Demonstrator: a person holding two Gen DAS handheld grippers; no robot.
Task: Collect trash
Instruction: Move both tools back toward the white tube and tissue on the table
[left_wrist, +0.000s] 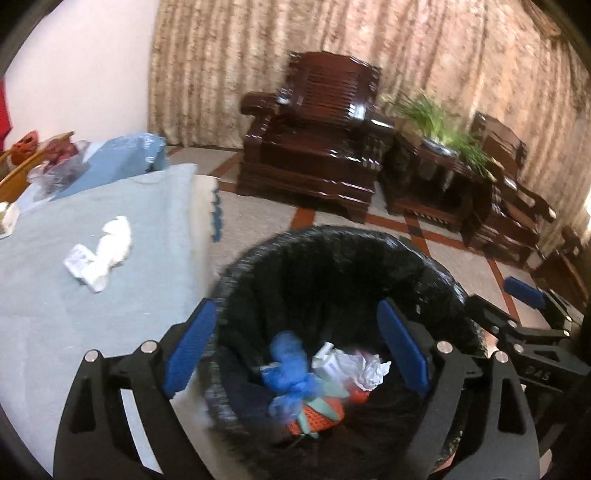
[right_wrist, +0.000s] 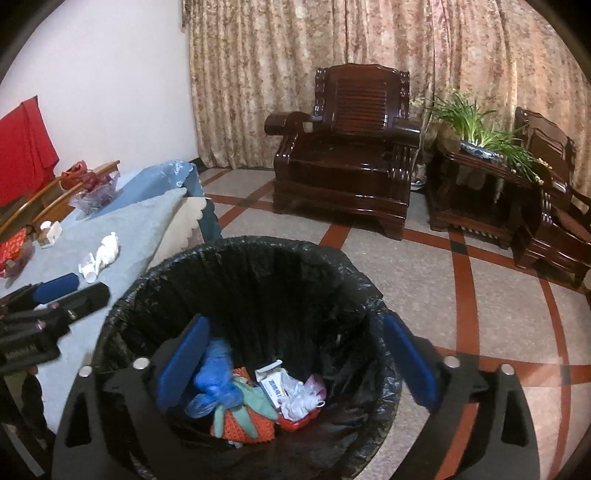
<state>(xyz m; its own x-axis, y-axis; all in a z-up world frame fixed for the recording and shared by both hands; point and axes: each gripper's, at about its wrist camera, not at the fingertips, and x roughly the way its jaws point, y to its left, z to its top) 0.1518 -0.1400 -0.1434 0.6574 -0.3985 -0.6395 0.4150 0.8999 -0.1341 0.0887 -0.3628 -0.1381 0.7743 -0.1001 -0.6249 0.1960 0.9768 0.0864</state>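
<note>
We see the left gripper (left_wrist: 295, 347), a black plastic frame with triangular cut-outs and round silver screw heads, with two flat blue textured pads (left_wrist: 190, 343). The right gripper (right_wrist: 295, 360) has the same build. In the left wrist view, its black body carries raised letters "DAS".

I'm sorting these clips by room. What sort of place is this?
Most likely a home living room: a dark wooden armchair before a long patterned curtain, a potted plant on a side table, and a lined trash bin beside a cloth-covered table.
</note>
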